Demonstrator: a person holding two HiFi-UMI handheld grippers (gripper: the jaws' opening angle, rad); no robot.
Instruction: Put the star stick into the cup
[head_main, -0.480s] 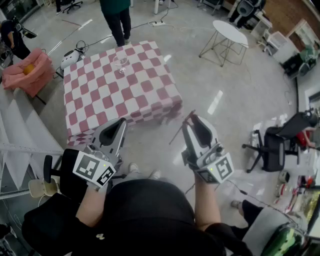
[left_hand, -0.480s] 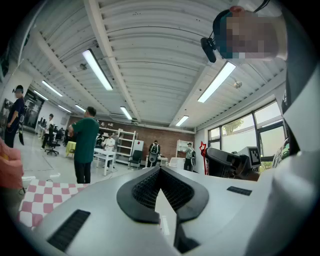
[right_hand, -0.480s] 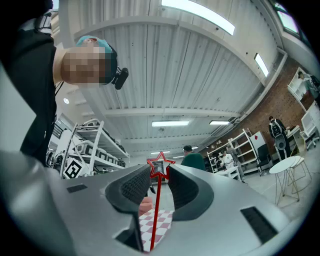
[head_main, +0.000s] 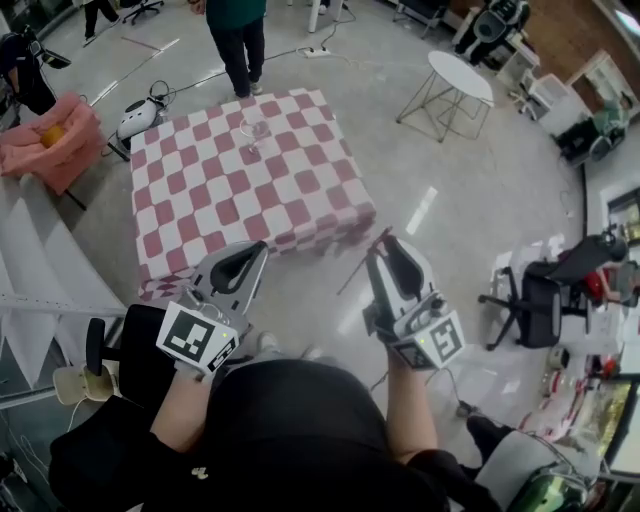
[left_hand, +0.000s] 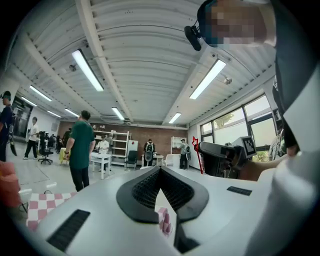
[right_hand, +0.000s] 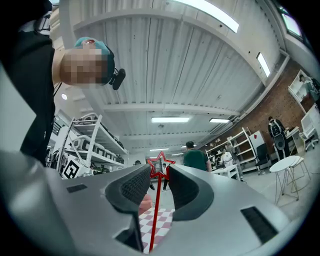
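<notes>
Now the checkered table (head_main: 230, 200) looms slightly larger at upper left, so the approach goes on: the right gripper (head_main: 385, 240) pinches the star stick (right_hand: 156, 210), the left gripper (head_main: 258, 248) is pressed together and empty, and the glass cup (head_main: 254, 128) is well apart.

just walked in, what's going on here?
A person stands back from the checkered table with a gripper in each hand. The right gripper holds the star stick between its fingers, with the star out at the tips. The left gripper is shut and empty. The cup stands on the table's far side, and the stick isn't in it yet.
</notes>
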